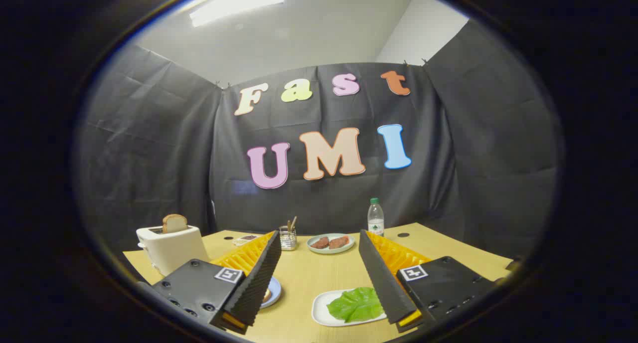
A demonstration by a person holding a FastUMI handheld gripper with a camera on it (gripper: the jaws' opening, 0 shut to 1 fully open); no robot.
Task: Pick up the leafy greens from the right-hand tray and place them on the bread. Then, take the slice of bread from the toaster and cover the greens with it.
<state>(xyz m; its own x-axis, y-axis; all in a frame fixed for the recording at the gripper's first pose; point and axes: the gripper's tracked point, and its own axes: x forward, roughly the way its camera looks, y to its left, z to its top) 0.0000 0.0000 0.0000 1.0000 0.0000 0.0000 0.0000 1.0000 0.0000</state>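
My gripper (319,263) is open above the wooden table, with nothing between its fingers. A green lettuce leaf (355,304) lies on a white tray (320,310) low between the fingers, close to the right finger, which hides the tray's right side. A blue plate (274,291) sits beside the left finger, which covers most of it; whatever lies on it is barely visible. A white toaster (172,250) stands beyond the left finger, with a slice of bread (174,223) sticking up out of its slot.
Beyond the fingertips, a pale plate (330,244) holds two brown patties. A small glass jar (287,237) with sticks stands left of it, and a water bottle (375,217) with a green cap stands to the right. Black cloth walls close in the table's far side.
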